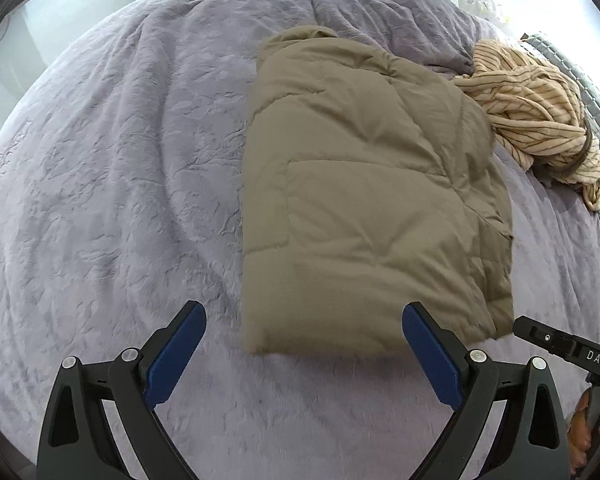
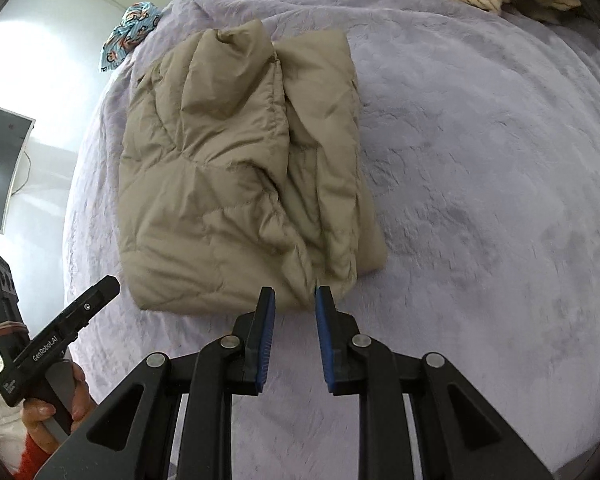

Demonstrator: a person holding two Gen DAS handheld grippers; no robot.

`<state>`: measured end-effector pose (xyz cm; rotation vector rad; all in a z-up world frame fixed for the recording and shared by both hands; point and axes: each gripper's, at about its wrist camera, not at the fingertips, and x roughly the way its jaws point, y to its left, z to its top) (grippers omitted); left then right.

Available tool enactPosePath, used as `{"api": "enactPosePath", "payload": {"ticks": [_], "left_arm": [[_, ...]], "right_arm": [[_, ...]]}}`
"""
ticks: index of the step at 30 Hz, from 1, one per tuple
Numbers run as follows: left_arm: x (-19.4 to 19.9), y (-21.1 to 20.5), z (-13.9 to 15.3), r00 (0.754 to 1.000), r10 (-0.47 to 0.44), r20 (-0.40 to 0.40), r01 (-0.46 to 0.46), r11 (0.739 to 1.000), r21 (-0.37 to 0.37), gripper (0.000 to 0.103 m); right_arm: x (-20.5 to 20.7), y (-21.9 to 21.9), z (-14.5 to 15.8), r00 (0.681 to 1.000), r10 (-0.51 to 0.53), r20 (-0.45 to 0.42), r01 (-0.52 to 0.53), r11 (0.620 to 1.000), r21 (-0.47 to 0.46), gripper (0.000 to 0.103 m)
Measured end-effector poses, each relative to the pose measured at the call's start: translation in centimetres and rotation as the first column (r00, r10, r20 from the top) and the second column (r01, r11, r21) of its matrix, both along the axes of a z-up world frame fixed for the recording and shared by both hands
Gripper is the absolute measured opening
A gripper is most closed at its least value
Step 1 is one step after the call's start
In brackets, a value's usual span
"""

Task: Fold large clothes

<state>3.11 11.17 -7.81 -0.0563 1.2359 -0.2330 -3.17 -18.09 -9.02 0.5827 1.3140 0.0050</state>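
Khaki quilted fabric, a puffy down jacket (image 1: 364, 200), lies folded into a thick rectangle on the plush lavender bedspread (image 1: 112, 184) of the bed, its sides apparently turned in over the middle so that a raised seam of overlapping panels runs along its length in the right wrist view. Folded this narrow, it looks ready for a crosswise fold, near hem up toward the far collar end, though that is only a judgement. The left gripper (image 1: 304, 320) hangs above the bedspread with its blue-padded fingers (image 1: 176, 356) spread wide and holding nothing; the jacket's near hem shows between and just beyond them, toward its left corner. The right gripper (image 2: 295, 294) has its fingers (image 2: 265, 344) drawn narrow with a small gap left, and its tips sit right at the near hem where the overlapping panels bunch; no cloth is clearly pinched, and whether the tips brush the fabric I cannot tell. Each gripper is carried by a person's hand (image 2: 56, 404). A crumpled cream striped garment (image 1: 536, 112) waits beside the jacket's far right edge, and a bright patterned cloth (image 2: 130, 32) sits well apart at the bed's far side.
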Motion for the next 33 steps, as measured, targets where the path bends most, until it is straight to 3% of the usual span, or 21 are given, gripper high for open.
{"api": "enactPosePath", "payload": {"ticks": [16,22,24,26,27,33], "left_arm": [[-4.4,0.9,3.8,1.000,0.010,0.001,-0.010,0.998,0.058,0.100],[-5.1,0.9,5.2,1.000,0.008,0.008,-0.009,0.998,0.065,0.102],[-4.9,0.9,5.8,1.000,0.008,0.015,-0.009,0.998,0.064,0.102],[-4.8,0.8,6.4,1.000,0.006,0.020,-0.007,0.998,0.065,0.102],[-4.8,0.7,6.8,1.000,0.001,0.027,-0.003,0.998,0.064,0.102],[-4.5,0.5,8.6,0.997,0.003,0.074,-0.009,0.997,0.076,0.102]], "right_arm": [[-4.2,2.2,3.3,0.999,-0.039,-0.033,0.039,0.999,0.004,0.023],[-3.9,2.6,4.9,1.000,-0.022,-0.007,0.021,0.998,-0.053,0.024],[-3.8,2.8,5.6,1.000,-0.014,0.006,0.014,0.997,-0.071,0.027],[-3.7,3.0,6.2,1.000,-0.008,0.020,0.010,0.995,-0.097,0.043],[-3.6,3.1,6.6,1.000,-0.003,0.028,0.006,0.994,-0.111,0.046],[-3.1,3.6,8.2,0.998,0.017,0.054,-0.009,0.990,-0.144,0.049]]}}
